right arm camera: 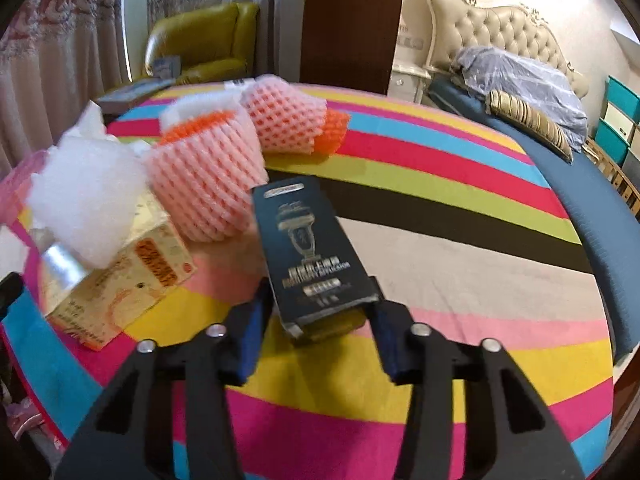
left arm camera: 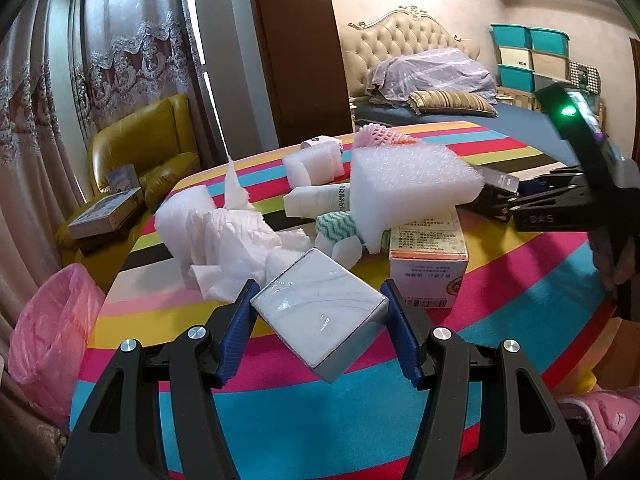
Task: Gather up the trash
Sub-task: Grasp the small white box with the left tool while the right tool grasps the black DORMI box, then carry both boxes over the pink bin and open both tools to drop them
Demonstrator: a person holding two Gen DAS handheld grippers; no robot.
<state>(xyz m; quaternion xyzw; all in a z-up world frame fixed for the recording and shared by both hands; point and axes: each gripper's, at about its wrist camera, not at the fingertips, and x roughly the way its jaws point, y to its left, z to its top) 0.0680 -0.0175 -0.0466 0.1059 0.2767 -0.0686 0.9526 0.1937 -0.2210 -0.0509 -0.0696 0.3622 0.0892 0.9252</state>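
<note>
My left gripper (left arm camera: 318, 300) is shut on a white plastic-wrapped box (left arm camera: 320, 314) and holds it just above the striped table (left arm camera: 520, 280). My right gripper (right arm camera: 320, 300) is shut on a dark blue carton (right arm camera: 308, 248), tilted above the table (right arm camera: 440, 260); it also shows at the right of the left wrist view (left arm camera: 500, 188). Crumpled white tissue (left arm camera: 240, 240), white foam blocks (left arm camera: 408, 184), a white tube (left arm camera: 320, 200) and an orange-and-cream box (left arm camera: 428, 264) lie beyond. Pink and orange foam fruit nets (right arm camera: 224, 176) sit left of the dark carton.
A pink bag-lined bin (left arm camera: 48, 328) stands off the table's left edge. A yellow armchair (left arm camera: 140, 152) with boxes is behind it. A bed (right arm camera: 520, 72) and teal storage bins (left arm camera: 528, 56) are at the back right.
</note>
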